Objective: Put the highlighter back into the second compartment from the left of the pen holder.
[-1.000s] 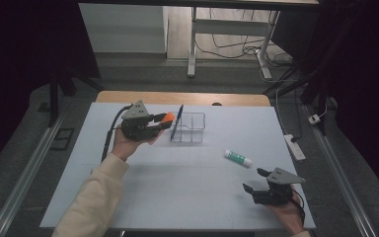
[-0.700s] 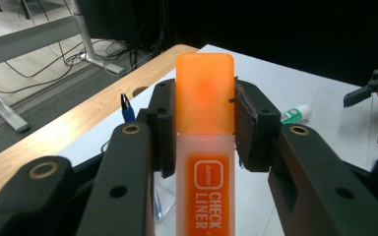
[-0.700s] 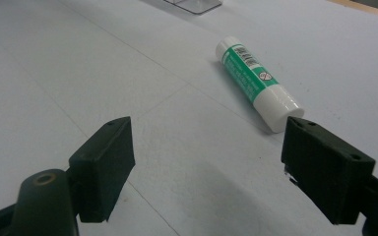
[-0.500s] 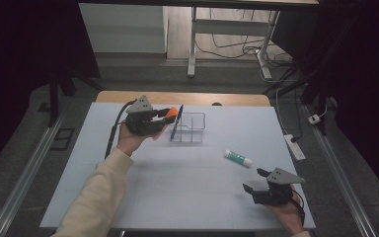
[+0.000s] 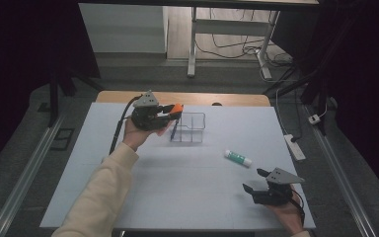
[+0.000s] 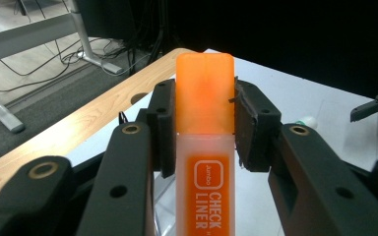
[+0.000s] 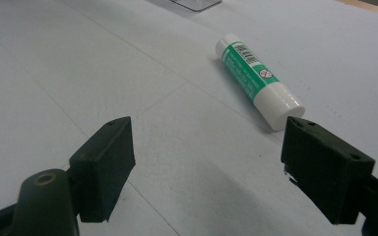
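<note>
Beside clear organizer (image 5: 190,127), left tool (image 5: 170,112) clenched on orange highlighter (image 6: 205,147), right tool (image 7: 206,167) released nr glue stick (image 7: 256,81).

- bare surface (image 5: 177,182) lies open between the left tool (image 5: 170,112) and right tool (image 5: 254,181).
- clear organizer (image 5: 188,128) stands just beyond the left tool's tip.
- glue stick (image 7: 257,81) lies ahead of the right tool's gap.

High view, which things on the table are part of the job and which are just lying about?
In the job:
- orange highlighter, clamped in the left tongs
- clear organizer beside it

Lying about:
- glue stick, flat on the table
- right tongs, open, holding nothing
- power strip
</note>
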A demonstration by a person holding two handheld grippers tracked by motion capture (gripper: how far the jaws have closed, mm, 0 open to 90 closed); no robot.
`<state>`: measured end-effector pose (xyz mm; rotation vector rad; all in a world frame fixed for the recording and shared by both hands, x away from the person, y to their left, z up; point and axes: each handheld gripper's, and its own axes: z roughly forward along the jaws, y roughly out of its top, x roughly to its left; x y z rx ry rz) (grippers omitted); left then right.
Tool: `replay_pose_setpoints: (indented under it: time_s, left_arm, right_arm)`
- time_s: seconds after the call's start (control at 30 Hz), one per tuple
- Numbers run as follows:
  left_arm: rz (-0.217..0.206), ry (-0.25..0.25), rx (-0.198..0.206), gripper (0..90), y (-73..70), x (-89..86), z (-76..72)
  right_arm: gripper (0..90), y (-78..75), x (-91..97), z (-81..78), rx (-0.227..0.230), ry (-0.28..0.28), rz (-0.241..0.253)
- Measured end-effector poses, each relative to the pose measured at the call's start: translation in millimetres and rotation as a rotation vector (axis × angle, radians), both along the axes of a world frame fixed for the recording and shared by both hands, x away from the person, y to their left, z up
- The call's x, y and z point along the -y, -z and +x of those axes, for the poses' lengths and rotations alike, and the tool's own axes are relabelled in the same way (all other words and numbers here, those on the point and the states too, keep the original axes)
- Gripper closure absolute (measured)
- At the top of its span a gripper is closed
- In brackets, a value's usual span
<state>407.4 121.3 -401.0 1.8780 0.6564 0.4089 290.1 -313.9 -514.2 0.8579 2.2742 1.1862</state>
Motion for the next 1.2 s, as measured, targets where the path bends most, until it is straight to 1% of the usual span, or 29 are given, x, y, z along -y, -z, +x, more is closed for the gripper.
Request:
replay_pose_setpoints:
  time_s: [0.23,0.4,0.63,0.93,1.2]
  left_arm:
    - [0.009,-0.002,-0.003,64.3,1.9,9.1,8.1]
    - [0.024,-0.002,-0.008,64.2,3.3,14.7,13.0]
    - [0.028,0.002,-0.008,64.2,3.3,21.4,17.7]
    - [0.035,-0.005,-0.014,64.2,4.7,28.5,24.4]
    - [0.041,-0.005,-0.010,64.2,1.8,35.9,31.4]
  right_arm:
    - [19.8,0.3,-0.2,0.1,0.000,0.001,-0.003]
    - [19.8,0.5,0.3,0.2,-0.002,0.003,-0.002]
    - [19.8,0.7,0.2,0.3,-0.001,0.003,-0.005]
    - [19.8,0.7,0.7,0.6,-0.003,0.000,-0.001]
    - [19.8,0.4,1.0,0.5,-0.003,0.001,0.003]
